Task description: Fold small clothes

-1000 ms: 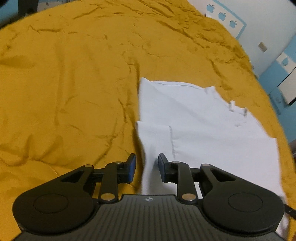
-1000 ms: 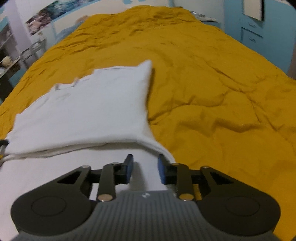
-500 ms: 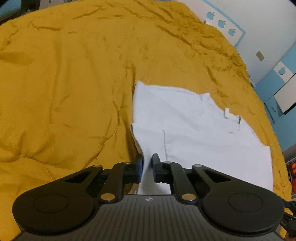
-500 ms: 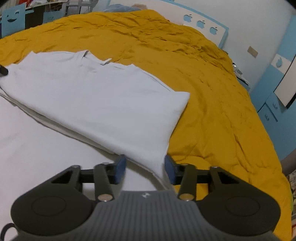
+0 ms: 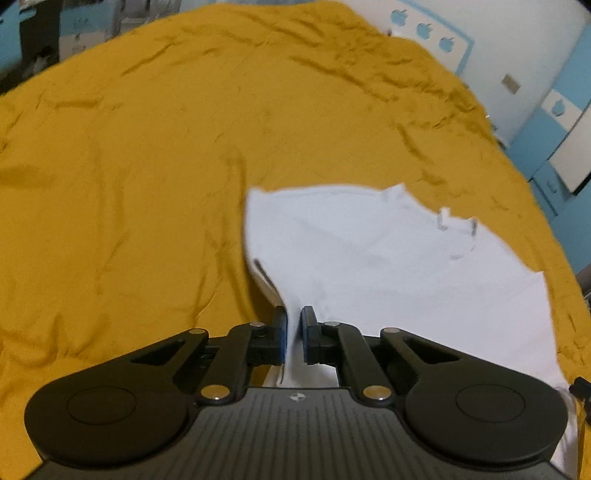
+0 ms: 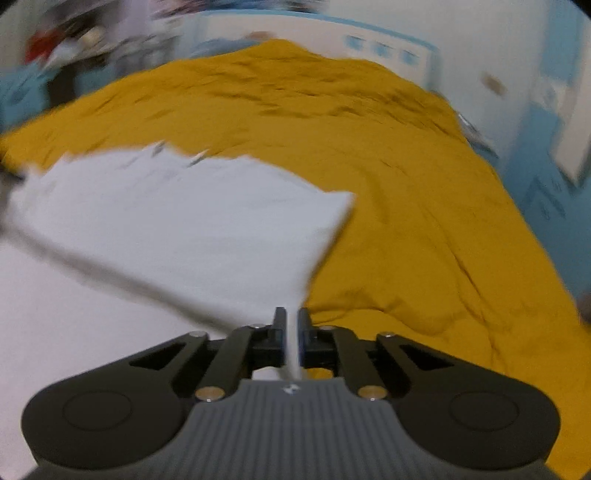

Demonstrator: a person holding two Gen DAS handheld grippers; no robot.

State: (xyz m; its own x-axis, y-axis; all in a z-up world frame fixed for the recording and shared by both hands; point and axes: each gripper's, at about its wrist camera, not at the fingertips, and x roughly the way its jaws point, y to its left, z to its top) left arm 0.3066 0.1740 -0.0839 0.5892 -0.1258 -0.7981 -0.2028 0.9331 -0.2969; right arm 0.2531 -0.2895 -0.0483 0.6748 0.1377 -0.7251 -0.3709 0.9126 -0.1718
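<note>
From the left wrist view, the left tool (image 5: 293, 325) has its blue-padded jaws pinched nearly together on a fold of the white garment (image 5: 388, 266), the cloth running up between the pads in a narrow strip. Its jaws have just been closing, and the fabric is caught between them. The garment lies spread on the mustard-yellow bedcover (image 5: 147, 166), reaching away to the right of the tool, with a neckline and a small tag (image 5: 445, 216) showing at its far edge. The near left edge of the cloth is drawn up off the bed toward the pads. Beyond the bed stands a pale wall with a blue apple-pattern border (image 5: 424, 31)

From the right wrist view, much blurred, the right tool (image 6: 291, 325) is likewise pressed nearly closed on a corner of the same white garment (image 6: 177, 214), a thin band of cloth standing between its jaws; they too have just been closing. The garment fans out to the left and ahead of the tool, its right corner pointing over the bedcover (image 6: 424, 221), which fills the right side. Blue furniture (image 6: 546, 192) stands past the bed on the right
</note>
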